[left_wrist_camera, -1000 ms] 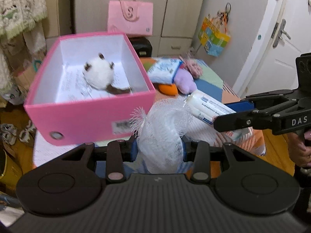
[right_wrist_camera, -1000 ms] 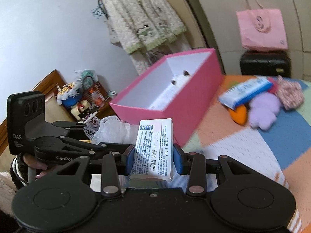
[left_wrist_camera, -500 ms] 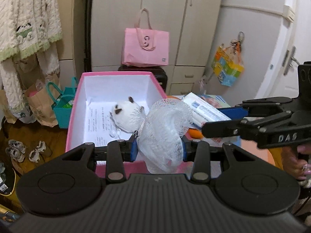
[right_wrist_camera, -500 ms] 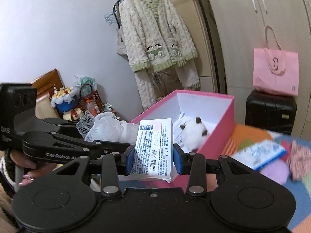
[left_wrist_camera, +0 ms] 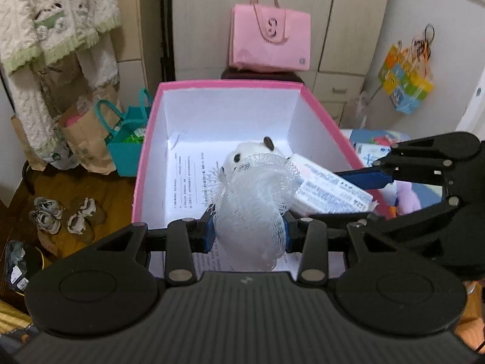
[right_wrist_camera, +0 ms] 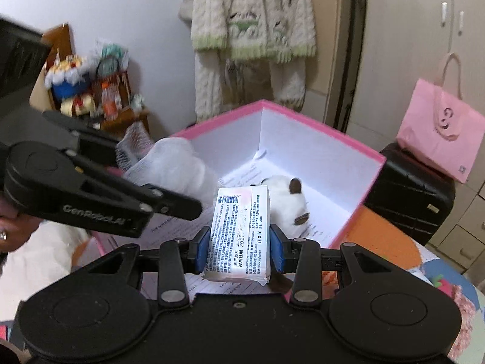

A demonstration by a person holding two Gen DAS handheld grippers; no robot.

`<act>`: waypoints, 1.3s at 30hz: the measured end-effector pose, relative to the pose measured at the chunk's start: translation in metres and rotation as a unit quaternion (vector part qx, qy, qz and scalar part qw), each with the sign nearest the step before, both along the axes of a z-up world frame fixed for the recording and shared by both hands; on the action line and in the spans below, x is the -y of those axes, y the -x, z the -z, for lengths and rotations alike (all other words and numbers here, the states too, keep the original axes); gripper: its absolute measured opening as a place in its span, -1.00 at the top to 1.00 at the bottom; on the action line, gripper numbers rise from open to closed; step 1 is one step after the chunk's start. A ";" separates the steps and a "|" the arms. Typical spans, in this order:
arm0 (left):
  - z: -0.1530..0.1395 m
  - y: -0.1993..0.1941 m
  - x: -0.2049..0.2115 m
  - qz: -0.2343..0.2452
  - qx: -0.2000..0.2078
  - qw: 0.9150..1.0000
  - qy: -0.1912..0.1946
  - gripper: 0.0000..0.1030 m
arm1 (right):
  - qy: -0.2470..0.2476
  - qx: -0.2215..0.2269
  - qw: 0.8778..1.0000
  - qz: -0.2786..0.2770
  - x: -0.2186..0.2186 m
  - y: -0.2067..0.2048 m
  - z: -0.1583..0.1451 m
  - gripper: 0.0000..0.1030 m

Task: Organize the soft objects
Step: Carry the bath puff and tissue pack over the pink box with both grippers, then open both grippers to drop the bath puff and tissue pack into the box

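**Both grippers loaded, held over the pink box**

The left gripper [left_wrist_camera: 249, 233] is clamped on a white mesh bath pouf [left_wrist_camera: 253, 203]; its blue pads [left_wrist_camera: 209, 233] press into the netting from both sides, and the pouf bulges up and forward past the fingertips. The right gripper [right_wrist_camera: 240, 247] is clamped on a flat pack of tissues [right_wrist_camera: 241, 236], which stands on edge between the pads with its printed face toward the camera.

Just ahead of and below both sets of fingers sits the open pink box [left_wrist_camera: 151, 139], pink outside and white inside. A printed sheet of paper [left_wrist_camera: 189, 182] lies on its floor. A white plush toy [right_wrist_camera: 288, 200] with dark ears lies in the box, directly beyond the tips of both grippers; in the left wrist view the pouf covers most of it.

The two grippers are close together. From the left wrist view the right gripper comes in from the right, its pack of tissues just beside the pouf, over the right half of the box. From the right wrist view the left gripper comes in from the left, with the pouf over the box's near left part and a hand [right_wrist_camera: 12, 227] showing at the picture's left edge.

Beyond the box, a pink paper bag [left_wrist_camera: 269, 42] rests on a black case [right_wrist_camera: 409, 194] against the cupboards, and a knitted cardigan [right_wrist_camera: 251, 21] hangs to the left.
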State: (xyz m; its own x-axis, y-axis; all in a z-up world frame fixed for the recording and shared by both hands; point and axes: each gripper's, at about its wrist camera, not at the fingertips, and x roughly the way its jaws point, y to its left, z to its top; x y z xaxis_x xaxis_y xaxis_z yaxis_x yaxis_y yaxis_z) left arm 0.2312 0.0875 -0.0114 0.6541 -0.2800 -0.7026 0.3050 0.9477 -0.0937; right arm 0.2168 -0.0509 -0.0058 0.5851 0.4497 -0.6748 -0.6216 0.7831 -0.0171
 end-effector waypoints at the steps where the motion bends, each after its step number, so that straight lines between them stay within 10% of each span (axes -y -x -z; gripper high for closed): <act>1: 0.003 -0.004 -0.001 -0.001 -0.008 1.000 -0.002 0.25 | 0.009 -0.001 1.000 -0.007 -0.003 -0.002 0.002 0.12; 22: 0.017 -0.017 0.006 0.018 -0.031 0.999 -0.035 -0.07 | 0.110 -0.004 0.993 -0.031 -0.034 -0.018 0.021 -0.17; 39: -0.024 0.032 -0.008 0.025 0.024 0.999 -0.019 -0.37 | 0.057 0.005 0.998 0.020 -0.008 0.019 -0.014 -0.22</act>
